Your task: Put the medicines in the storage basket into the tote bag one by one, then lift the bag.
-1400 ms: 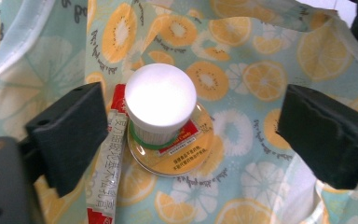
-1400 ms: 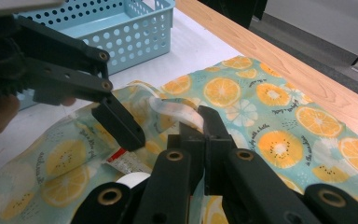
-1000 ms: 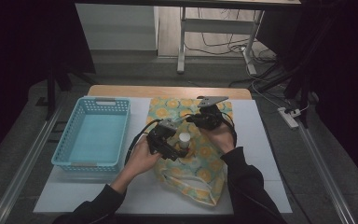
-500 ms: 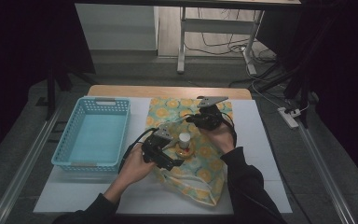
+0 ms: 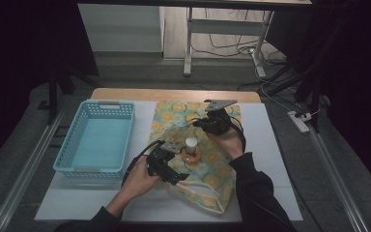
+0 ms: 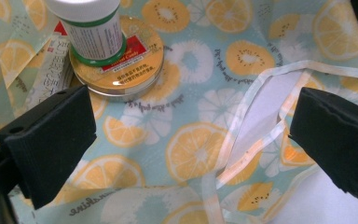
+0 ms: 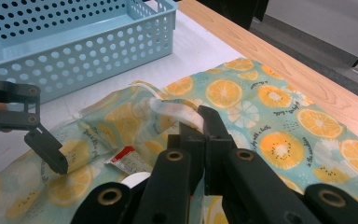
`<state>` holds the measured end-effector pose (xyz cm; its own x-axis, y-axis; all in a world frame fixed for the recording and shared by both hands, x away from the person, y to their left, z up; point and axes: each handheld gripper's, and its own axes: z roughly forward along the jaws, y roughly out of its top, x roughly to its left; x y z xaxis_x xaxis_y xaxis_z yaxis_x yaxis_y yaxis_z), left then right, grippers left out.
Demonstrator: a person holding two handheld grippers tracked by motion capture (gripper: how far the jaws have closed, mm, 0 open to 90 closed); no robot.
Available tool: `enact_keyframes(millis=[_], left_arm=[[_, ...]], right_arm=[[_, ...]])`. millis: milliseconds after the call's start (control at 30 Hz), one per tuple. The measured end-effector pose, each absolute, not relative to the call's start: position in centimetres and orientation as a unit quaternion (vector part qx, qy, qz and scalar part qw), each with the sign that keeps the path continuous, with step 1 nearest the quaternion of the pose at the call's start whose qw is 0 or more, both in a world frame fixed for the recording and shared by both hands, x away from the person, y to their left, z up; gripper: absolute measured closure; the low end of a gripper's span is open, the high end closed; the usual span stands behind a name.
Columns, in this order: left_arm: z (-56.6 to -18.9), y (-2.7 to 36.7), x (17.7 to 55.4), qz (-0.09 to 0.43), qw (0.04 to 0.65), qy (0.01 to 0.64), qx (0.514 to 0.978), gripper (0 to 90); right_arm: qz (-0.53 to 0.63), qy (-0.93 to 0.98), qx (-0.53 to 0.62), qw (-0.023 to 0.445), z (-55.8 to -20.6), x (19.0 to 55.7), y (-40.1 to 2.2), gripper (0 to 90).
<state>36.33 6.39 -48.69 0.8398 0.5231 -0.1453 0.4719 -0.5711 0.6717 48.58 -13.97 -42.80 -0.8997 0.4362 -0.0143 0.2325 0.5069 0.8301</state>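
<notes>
Cloth (image 5: 207, 166) printed with citrus slices lies on the table, thin and limp by the look of it, best taken at a hemmed edge: right gripper (image 7: 200, 122) pinches one corner, left gripper (image 6: 191, 135) hovers wide open above a folded edge.

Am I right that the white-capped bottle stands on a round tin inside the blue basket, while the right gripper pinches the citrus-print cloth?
Not inside the basket. The high view shows the bottle on the tin on the cloth; the right gripper does pinch it.
</notes>
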Motion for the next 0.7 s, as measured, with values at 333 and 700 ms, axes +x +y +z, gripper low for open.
enact_keyframes(millis=[333,700], left_arm=[[-49.9,6.4,36.1,0.023,0.361,0.279,0.890,1.3],[-51.8,6.0,36.5,0.016,0.344,0.274,0.898,2.1]], right_arm=[[0.457,0.861,0.194,0.112,-42.8,48.6,-14.0,89.7],[0.455,0.862,0.193,0.112,-42.9,48.5,-13.9,89.7]])
